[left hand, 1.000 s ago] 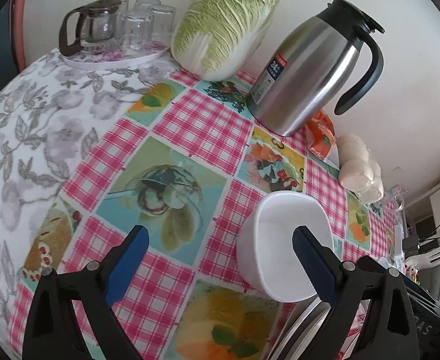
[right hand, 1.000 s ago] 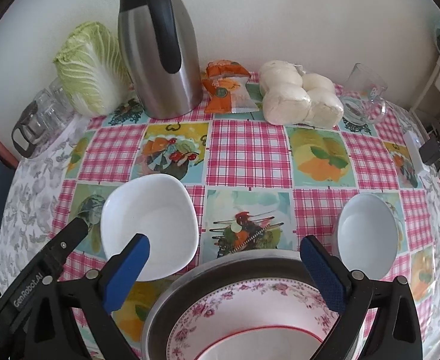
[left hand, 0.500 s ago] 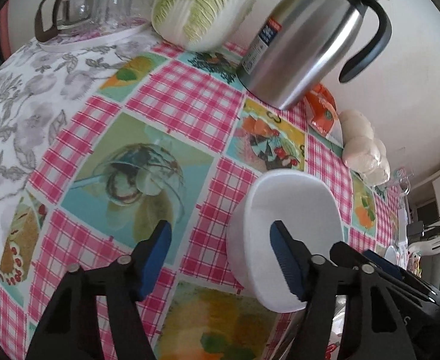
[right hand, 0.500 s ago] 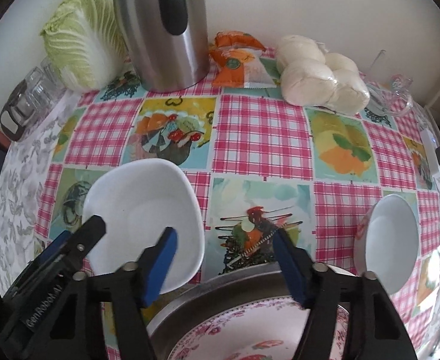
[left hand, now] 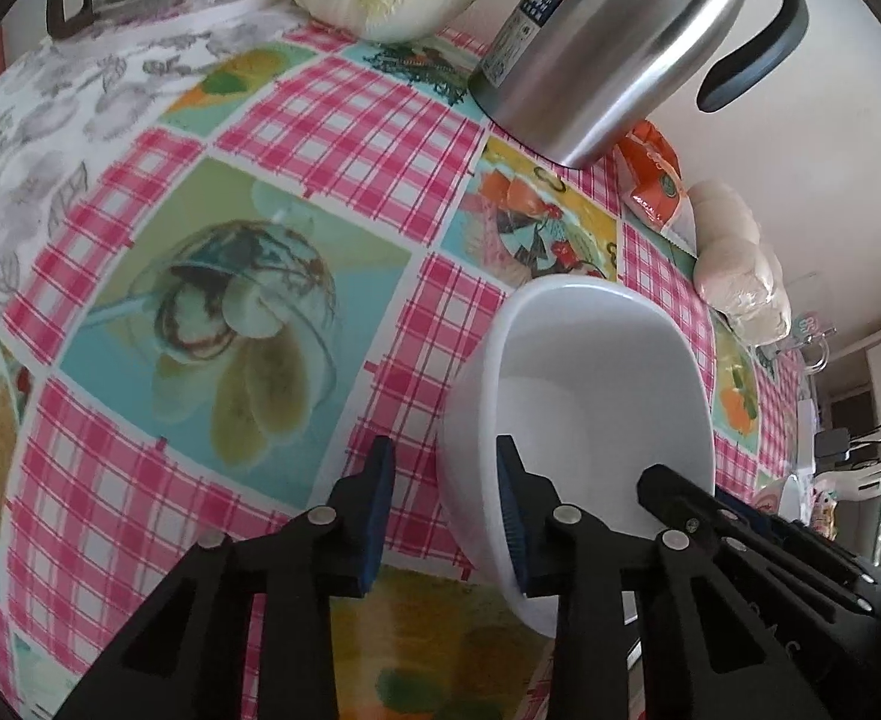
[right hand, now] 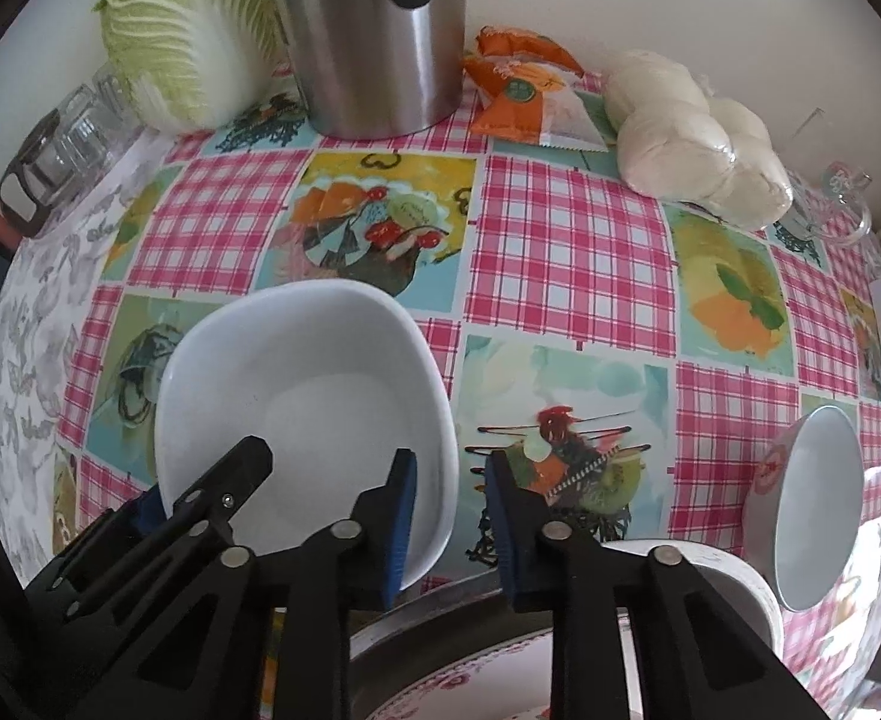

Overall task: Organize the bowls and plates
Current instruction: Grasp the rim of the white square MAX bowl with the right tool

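A white square-ish bowl (left hand: 596, 396) (right hand: 308, 408) sits on the checked tablecloth. My left gripper (left hand: 445, 510) straddles its left wall, one blue pad inside and one outside, its jaws closing; a strip of cloth still shows between the outer pad and the wall. My right gripper (right hand: 452, 519) straddles the bowl's right rim the same way, its jaws closing with small gaps on both sides of the rim. A second white bowl (right hand: 812, 498) lies tilted at the right. A flowered plate (right hand: 734, 582) rests in a metal basin (right hand: 434, 606) at the near edge.
Along the wall stand a steel thermos jug (right hand: 374, 30), a napa cabbage (right hand: 182, 30), an orange packet (right hand: 518, 96), a bag of white buns (right hand: 692, 138) and a glass mug (right hand: 842, 210). A glass pot with tumblers (right hand: 50, 168) is at the far left.
Both grippers have come down onto the white bowl from opposite sides. Their jaws have narrowed from wide apart to a small gap around the bowl's walls.
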The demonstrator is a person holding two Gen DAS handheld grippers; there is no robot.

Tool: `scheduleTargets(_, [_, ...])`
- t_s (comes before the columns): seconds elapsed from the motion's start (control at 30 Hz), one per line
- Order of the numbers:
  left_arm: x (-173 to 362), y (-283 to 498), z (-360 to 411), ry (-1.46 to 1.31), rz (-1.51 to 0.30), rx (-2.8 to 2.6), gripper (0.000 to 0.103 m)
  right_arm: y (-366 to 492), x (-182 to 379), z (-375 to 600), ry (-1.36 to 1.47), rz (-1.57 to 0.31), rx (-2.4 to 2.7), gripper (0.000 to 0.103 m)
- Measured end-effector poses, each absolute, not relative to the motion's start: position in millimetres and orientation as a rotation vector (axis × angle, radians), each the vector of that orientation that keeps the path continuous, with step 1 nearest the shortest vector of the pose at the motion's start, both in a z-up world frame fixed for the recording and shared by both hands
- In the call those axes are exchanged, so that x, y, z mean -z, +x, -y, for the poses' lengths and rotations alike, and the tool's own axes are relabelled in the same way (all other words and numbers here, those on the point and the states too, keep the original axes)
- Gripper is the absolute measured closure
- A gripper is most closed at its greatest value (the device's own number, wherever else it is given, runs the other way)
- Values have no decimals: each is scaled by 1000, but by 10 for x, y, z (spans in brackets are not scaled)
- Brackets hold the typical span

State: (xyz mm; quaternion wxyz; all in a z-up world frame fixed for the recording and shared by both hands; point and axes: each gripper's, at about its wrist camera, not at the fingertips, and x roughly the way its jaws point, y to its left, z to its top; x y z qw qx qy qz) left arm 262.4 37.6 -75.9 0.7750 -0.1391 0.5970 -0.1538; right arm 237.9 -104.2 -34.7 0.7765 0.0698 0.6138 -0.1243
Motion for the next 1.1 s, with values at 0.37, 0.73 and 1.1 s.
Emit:
scheduleTargets(0.37, [728, 2606, -563, -332, -1282, 291, 89, 2369, 391, 877, 136, -1353, 218, 93])
scheduleTargets(0.73, [722, 2568, -795, -384, -1288, 262, 92, 2369, 407, 625, 114, -1359, 177, 93])
scheduleTargets(1.1, [525, 2396, -1021, -384, -1272, 241, 93, 2158, 221, 416, 130, -1333, 119, 93])
